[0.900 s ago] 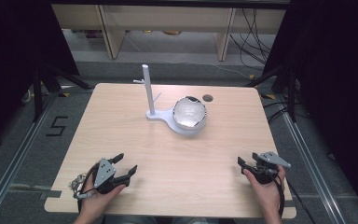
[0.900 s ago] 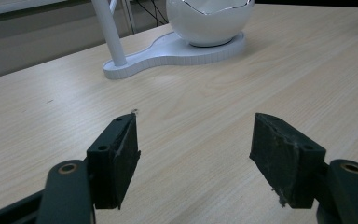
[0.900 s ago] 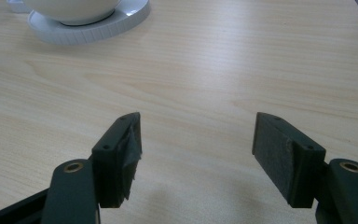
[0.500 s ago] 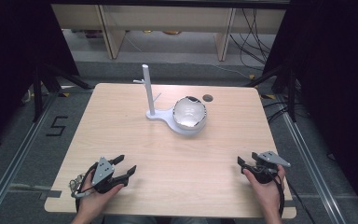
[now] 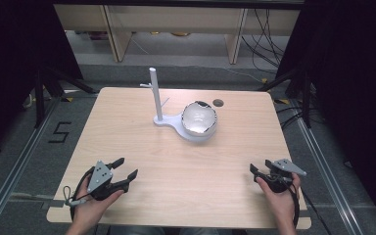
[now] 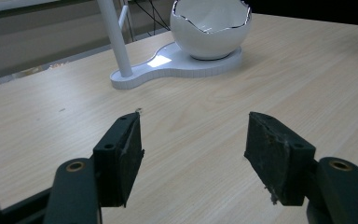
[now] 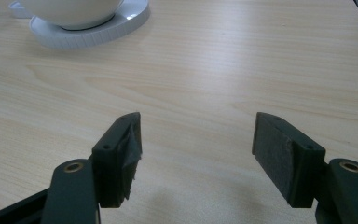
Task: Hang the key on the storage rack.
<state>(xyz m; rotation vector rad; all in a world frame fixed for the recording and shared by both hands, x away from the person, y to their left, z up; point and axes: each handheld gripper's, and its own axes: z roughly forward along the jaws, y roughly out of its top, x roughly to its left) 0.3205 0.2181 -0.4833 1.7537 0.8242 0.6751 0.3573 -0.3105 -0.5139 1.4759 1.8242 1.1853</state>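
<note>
A white egg-shaped bowl (image 5: 200,118) with a jagged silver rim sits on a white flat stand (image 5: 176,125) that carries an upright white post (image 5: 155,93), at the table's far middle. The same bowl (image 6: 210,27) and post (image 6: 114,37) appear ahead in the left gripper view; the bowl's underside (image 7: 70,11) and stand (image 7: 93,29) top the right gripper view. My left gripper (image 5: 126,167) rests open near the front left corner, nothing between its pads (image 6: 130,156). My right gripper (image 5: 254,170) rests open near the front right, also holding nothing.
The wooden table (image 5: 176,196) has a small dark round hole (image 5: 218,103) near its far right edge. Shelving legs and cables stand beyond the far edge. A floor mark "5" (image 5: 59,132) lies left of the table.
</note>
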